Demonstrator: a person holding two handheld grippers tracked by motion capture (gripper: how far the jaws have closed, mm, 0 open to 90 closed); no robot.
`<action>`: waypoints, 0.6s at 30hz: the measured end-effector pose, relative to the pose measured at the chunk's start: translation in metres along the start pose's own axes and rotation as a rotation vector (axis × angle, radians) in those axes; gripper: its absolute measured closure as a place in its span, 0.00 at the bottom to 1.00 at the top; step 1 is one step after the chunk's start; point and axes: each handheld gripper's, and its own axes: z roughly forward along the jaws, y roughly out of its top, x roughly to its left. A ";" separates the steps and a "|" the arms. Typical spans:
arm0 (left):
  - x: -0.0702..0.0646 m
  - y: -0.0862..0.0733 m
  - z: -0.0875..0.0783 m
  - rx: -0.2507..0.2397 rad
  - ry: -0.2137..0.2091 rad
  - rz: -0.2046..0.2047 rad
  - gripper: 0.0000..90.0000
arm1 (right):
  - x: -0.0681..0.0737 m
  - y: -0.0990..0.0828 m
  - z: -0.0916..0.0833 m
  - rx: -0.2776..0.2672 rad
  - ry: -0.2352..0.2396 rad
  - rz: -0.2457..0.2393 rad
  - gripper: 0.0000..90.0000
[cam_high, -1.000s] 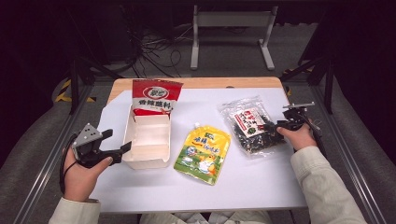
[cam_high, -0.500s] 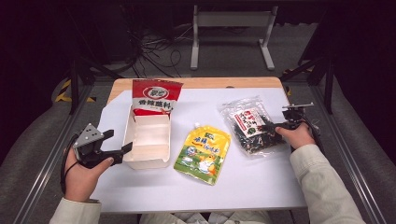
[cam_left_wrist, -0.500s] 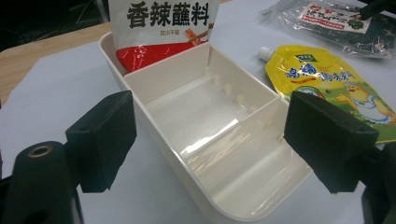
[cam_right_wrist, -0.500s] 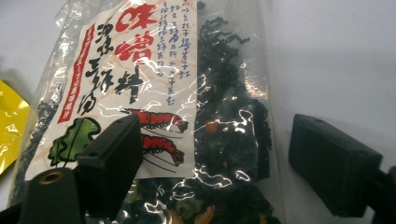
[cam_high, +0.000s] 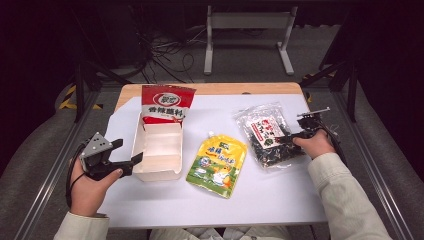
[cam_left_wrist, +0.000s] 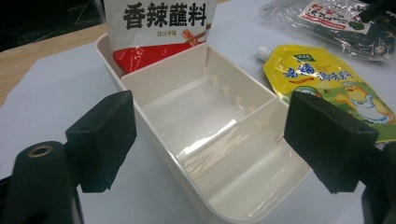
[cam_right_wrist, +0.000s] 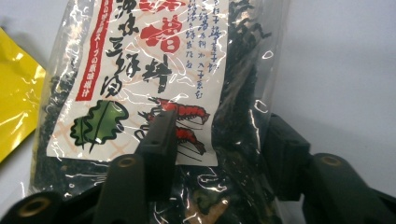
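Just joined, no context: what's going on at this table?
A person works two hand-held grippers over a white sheet. The right gripper has just been closing around the clear bag of dark seaweed at the right; a firm pinch can't be confirmed. The left gripper hovers open at the near end of the white divided box, holding nothing. A red seasoning packet stands in the box's far section. A yellow spouted pouch lies flat between box and bag.

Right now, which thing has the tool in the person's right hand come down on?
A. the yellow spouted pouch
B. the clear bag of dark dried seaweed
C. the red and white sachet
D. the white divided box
B: in the right gripper view the right tool has its black jaws either side of the clear seaweed bag, and they have just been closing on it.
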 end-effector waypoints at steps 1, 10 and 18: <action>0.000 0.000 0.000 -0.001 -0.001 0.000 0.20 | 0.002 -0.001 -0.002 0.005 -0.010 -0.007 0.62; -0.002 0.002 0.004 0.002 -0.017 0.011 0.20 | 0.012 -0.006 -0.014 0.020 -0.076 -0.094 0.89; -0.005 0.005 0.009 0.000 -0.034 0.021 0.20 | 0.011 -0.013 -0.021 -0.010 -0.065 -0.077 0.92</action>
